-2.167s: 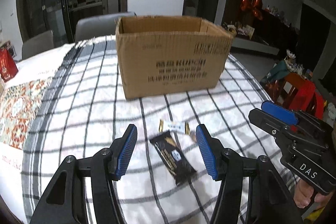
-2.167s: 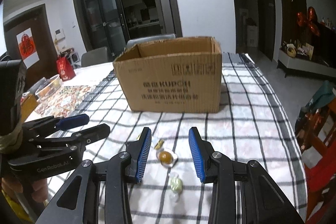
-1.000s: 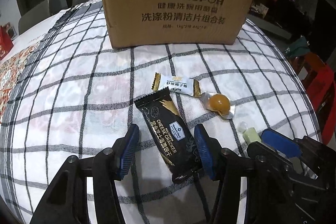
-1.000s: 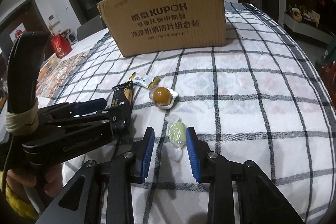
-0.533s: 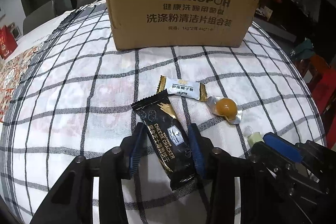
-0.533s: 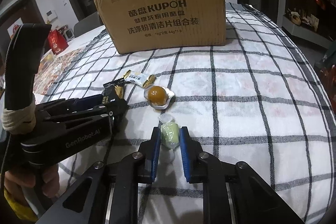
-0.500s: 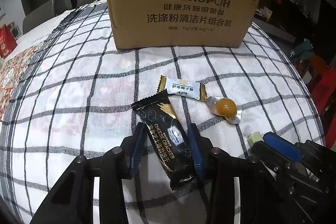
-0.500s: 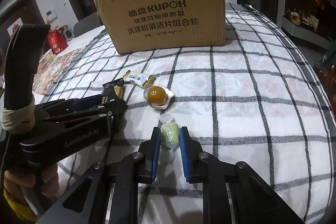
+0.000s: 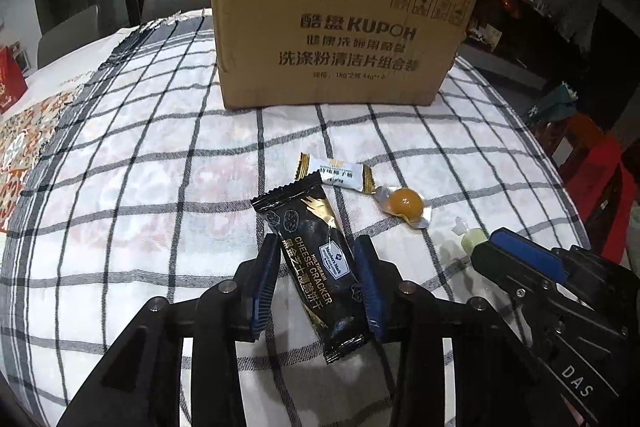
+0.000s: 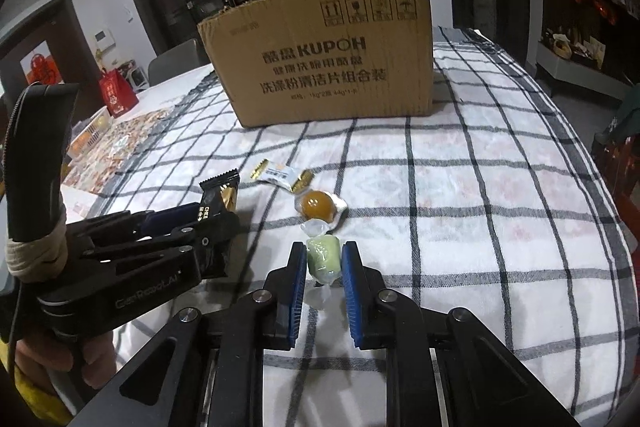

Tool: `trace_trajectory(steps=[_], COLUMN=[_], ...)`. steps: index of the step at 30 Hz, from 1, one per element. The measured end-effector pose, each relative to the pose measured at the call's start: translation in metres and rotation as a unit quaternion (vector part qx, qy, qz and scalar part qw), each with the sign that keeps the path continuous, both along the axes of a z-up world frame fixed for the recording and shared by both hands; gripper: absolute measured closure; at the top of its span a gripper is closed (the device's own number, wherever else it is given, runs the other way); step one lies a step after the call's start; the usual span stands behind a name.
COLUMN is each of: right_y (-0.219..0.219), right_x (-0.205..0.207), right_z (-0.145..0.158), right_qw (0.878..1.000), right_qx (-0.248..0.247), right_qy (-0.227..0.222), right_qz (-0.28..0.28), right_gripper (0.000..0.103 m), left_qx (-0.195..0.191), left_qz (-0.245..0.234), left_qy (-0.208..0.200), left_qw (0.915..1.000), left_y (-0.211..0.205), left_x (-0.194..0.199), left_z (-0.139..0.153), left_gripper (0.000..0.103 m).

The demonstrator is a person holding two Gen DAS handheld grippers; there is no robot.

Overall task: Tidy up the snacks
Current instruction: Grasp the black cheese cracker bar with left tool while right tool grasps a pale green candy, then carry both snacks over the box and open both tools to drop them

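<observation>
A: Snacks are spread on the checked cloth in front of the box. Which ones are held?

B: The cracker pack is clamped between the blue pads of the left gripper, its far end sticking out past the fingertips. The green candy is pinched between the pads of the right gripper, its clear wrapper twisted at both ends.

A: And the rest?

B: A white candy with gold ends is seen lying on the cloth just beyond the pack. An orange jelly cup is seen just beside it, between the white candy and the green one.

A: What is in the box?

B: That cannot be told. Only its printed front wall and top rim are shown from both wrist views; the inside is hidden. It is set upright on the cloth, well apart from the snacks, with its top open.

A: Anything else?

B: A red bag and a patterned mat are seen at the far left of the table.
</observation>
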State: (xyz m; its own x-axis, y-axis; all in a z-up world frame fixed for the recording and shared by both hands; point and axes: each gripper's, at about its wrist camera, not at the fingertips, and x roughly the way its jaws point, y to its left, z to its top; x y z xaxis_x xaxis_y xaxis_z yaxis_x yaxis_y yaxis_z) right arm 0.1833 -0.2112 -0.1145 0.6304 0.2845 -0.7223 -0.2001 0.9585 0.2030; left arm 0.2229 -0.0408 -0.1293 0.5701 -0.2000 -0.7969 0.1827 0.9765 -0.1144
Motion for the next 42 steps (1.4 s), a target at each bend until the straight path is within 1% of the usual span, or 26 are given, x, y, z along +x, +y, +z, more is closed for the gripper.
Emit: trace_trajectory(steps=[9,23,28,34,42], right_y=[0.002,0.005,0.005,0.004,0.004], right_x=[-0.002,0.011,0.022,0.037,0.059], right_z=[0.021,0.061,0.08,0.099,0.123], right_qw=[1.0,0.998,0.996,0.993,0.989], right_qx=[0.003,0.018,0.025,0.033,0.029], right_qy=[-0.02,-0.065,-0.089,-0.116,-0.147], right_qz=[0.001,-0.001,-0.003,-0.01,-0.013], right_gripper=[0.083,0.083,0.083,0.083,0.083], left_qx=[-0.016,-0.012,-0.01,-0.016,-0.007], left_qz=[-0.005,-0.01,-0.013,-0.008,-0.009], left_qy=[-0.023,-0.085,-0.111,-0.136,-0.162], left_qw=[0.9996,0.9962,0.9937,0.9906,0.9867], left_y=[0.006,0.017,0.019,0.022,0.023], left_x=[-0.008,-0.005,0.004,0.019,0.041], left_z=[0.025,0.07,0.091,0.114,0.136], left_gripper=[0.066,0.066,0.066,0.066,0.066])
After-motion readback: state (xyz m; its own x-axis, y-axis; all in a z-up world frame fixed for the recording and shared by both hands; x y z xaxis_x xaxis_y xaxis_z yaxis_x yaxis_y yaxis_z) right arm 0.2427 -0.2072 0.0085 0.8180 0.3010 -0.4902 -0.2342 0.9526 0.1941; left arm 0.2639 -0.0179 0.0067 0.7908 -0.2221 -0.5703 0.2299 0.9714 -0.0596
